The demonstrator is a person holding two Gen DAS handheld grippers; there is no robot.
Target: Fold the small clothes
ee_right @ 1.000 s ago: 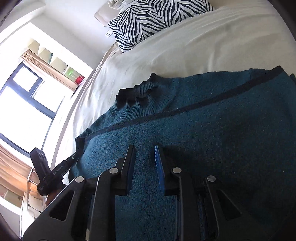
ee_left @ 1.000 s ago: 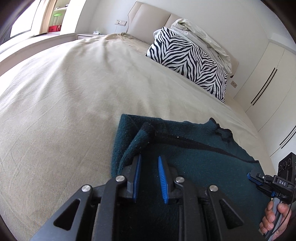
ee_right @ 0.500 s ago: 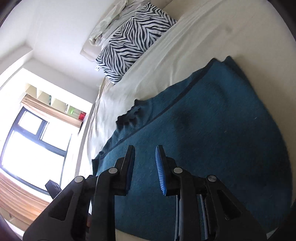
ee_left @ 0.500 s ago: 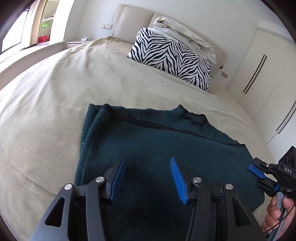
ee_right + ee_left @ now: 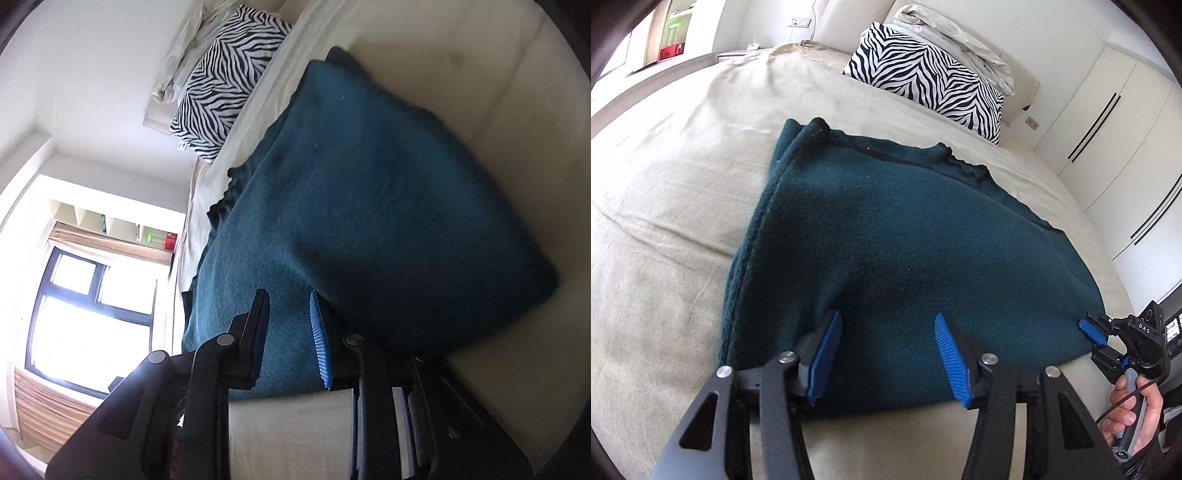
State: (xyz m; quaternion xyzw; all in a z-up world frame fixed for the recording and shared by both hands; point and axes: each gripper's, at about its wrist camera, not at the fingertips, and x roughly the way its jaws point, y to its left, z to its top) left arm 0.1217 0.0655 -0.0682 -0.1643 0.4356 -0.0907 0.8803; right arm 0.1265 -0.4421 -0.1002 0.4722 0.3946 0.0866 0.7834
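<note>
A dark teal knit sweater lies folded on the beige bed, its black-trimmed collar at the far side. My left gripper hovers open over the sweater's near edge, and nothing sits between its blue pads. In the left wrist view my right gripper is at the sweater's right near corner, held by a hand. The right wrist view is rolled sideways. There the sweater fills the middle, and my right gripper is over its near edge with a narrow gap and nothing gripped.
A zebra-print pillow and a crumpled pale cover lean against the headboard at the far end. White wardrobe doors stand along the right of the bed. A bright window lies beyond the bed's left side.
My left gripper let go of the sweater's folded edge, opened wide and drew back to the near edge. My right gripper drew back to the right near corner and rolled.
</note>
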